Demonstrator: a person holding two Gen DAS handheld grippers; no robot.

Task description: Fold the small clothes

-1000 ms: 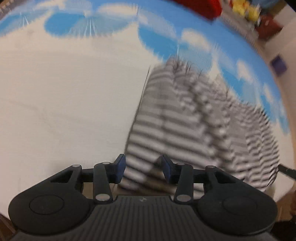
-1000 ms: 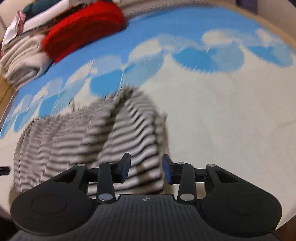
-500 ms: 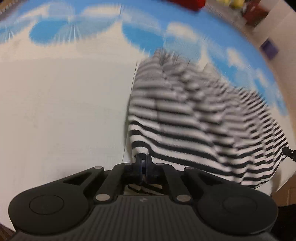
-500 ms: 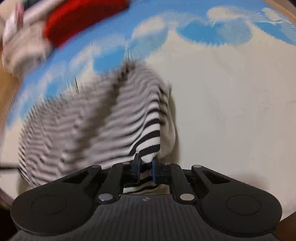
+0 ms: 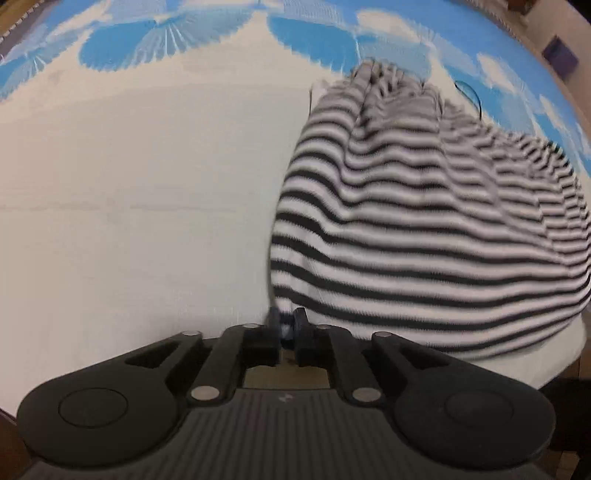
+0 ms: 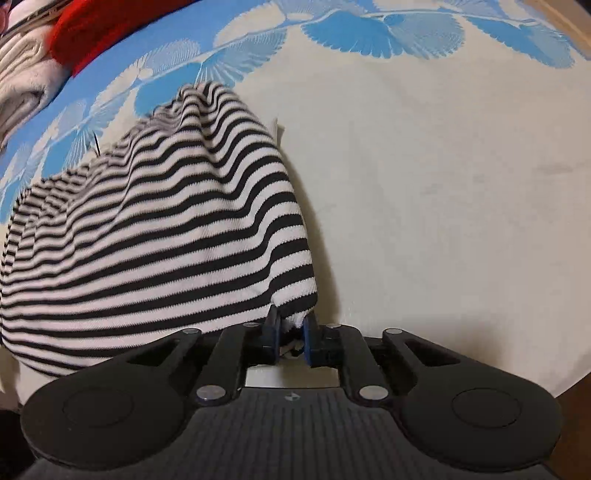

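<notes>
A black-and-white striped garment (image 5: pixel 424 221) lies bunched on the cream cloth, its near edge raised off the surface. In the left wrist view its lower left corner runs into my left gripper (image 5: pixel 287 325), whose pads pinch the fabric; the jaws are opening slightly with the cloth still between them. In the right wrist view the striped garment (image 6: pixel 166 221) hangs from its lower right corner, held in my right gripper (image 6: pixel 291 326). Those jaws are also easing open around a thicker fold of cloth.
The cream cover with blue fan shapes (image 6: pixel 443 184) spreads wide to the right of the garment, and the same cover (image 5: pixel 129 184) spreads left of it. A red folded item (image 6: pixel 92 29) and pale folded cloths (image 6: pixel 22 81) sit at the far left.
Both grippers stood open over the garment's near edge, then closed on its two corners. The near edge has lifted and the cloth now bulges toward the far side.
</notes>
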